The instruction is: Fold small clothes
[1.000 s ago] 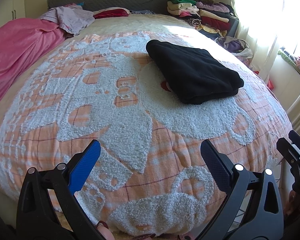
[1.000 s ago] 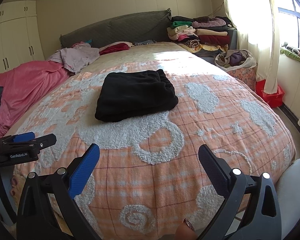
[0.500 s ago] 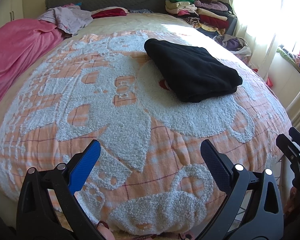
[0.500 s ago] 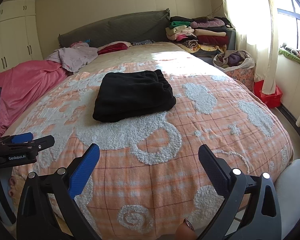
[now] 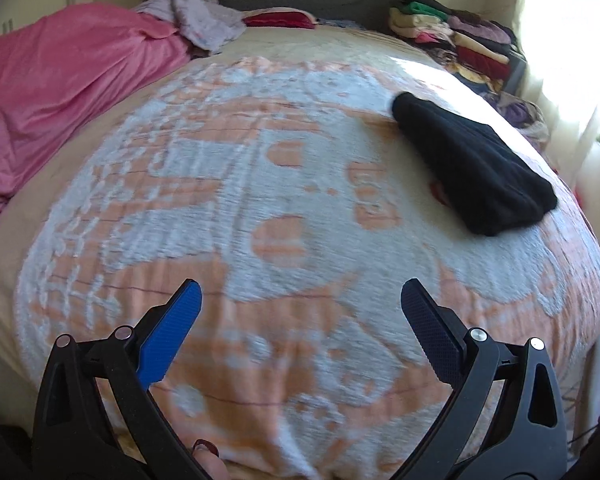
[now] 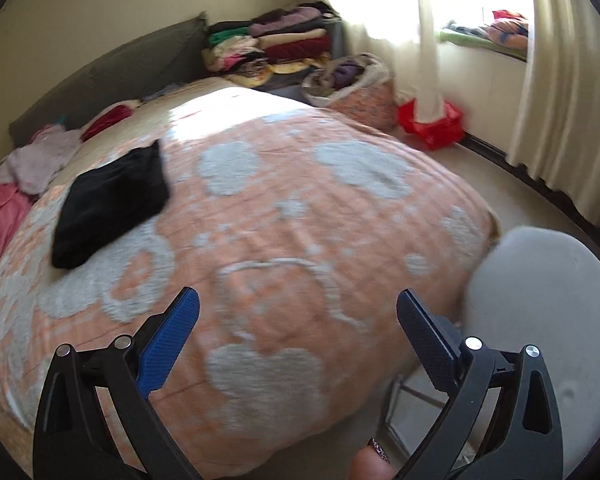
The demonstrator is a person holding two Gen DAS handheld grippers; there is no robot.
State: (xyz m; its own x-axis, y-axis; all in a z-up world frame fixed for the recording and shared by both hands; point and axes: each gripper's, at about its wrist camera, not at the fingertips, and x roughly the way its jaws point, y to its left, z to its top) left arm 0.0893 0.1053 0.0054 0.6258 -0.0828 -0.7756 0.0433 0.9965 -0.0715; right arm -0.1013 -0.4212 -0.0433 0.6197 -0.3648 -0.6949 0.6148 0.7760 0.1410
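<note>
A folded black garment (image 5: 472, 164) lies on the orange and white bedspread (image 5: 260, 208), to the right in the left wrist view and to the left in the right wrist view (image 6: 112, 204). My left gripper (image 5: 300, 300) is open and empty above the bed's near edge, well short of the garment. My right gripper (image 6: 298, 308) is open and empty over the bed's near right corner, pointing right of the garment. A loose lilac garment (image 5: 204, 24) lies near the headboard.
A pink blanket (image 5: 60, 80) covers the bed's left side. A stack of folded clothes (image 6: 280, 44) stands by the headboard, with a basket of clothes (image 6: 352, 84) and a red bin (image 6: 432, 124) on the floor. A grey round stool (image 6: 540, 300) stands at the bed's corner.
The left gripper has swung left, so the black garment sits further right. The right gripper has swung right toward the window and stool. Both views are blurred by motion. Both grippers stay open.
</note>
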